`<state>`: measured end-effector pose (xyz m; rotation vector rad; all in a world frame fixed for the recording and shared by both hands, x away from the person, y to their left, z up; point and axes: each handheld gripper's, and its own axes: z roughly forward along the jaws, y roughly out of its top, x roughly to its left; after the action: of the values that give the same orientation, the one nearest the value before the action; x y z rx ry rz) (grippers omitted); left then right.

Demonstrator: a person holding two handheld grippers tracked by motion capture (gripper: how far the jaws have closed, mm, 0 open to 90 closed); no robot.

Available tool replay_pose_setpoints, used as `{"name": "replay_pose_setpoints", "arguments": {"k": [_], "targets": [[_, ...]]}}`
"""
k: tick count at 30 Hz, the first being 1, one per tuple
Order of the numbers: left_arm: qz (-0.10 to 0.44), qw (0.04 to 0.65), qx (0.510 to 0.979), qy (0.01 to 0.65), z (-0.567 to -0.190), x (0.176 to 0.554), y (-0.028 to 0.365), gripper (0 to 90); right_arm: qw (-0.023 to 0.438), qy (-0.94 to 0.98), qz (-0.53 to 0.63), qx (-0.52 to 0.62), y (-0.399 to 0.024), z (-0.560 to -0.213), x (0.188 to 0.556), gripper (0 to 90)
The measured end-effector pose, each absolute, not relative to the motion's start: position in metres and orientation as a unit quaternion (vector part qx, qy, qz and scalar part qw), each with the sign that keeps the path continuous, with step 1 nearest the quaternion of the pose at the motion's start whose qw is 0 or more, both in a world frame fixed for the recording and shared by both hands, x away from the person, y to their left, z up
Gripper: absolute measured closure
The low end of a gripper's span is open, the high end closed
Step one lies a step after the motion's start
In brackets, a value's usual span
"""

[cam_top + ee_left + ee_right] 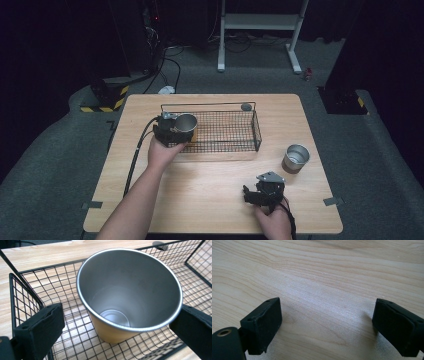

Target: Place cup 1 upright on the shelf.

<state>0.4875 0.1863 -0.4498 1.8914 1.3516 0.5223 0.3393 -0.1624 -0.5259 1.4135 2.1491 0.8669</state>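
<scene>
A steel cup [186, 122] sits in the left end of a black wire basket [235, 131]. In the left gripper view the cup [130, 287] rests on the basket's mesh [50, 287] and leans a little. My left gripper [170, 131] [121, 312] is open around it: mesh shows between the left jaw and the cup wall, and the right jaw is at the rim. A second steel cup [296, 157] stands upright on the table at the right. My right gripper [257, 192] [327, 315] hovers open over bare wood near the front edge, left of and nearer than that cup.
The wooden table [210, 200] has bare room across its front and middle. A small dark round thing [246, 106] sits at the basket's far rim. Beyond the table are a white stand [260, 22], floor cables and striped floor markers [107, 102].
</scene>
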Motion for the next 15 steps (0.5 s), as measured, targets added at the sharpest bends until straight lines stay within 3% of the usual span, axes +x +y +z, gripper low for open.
{"name": "replay_pose_setpoints", "arguments": {"k": [15], "targets": [[0.198,0.403,0.736,0.507,-0.45,0.46,0.195,0.7,0.212,0.774,0.312,0.509,-0.162,-0.526,0.339,9.0]]}}
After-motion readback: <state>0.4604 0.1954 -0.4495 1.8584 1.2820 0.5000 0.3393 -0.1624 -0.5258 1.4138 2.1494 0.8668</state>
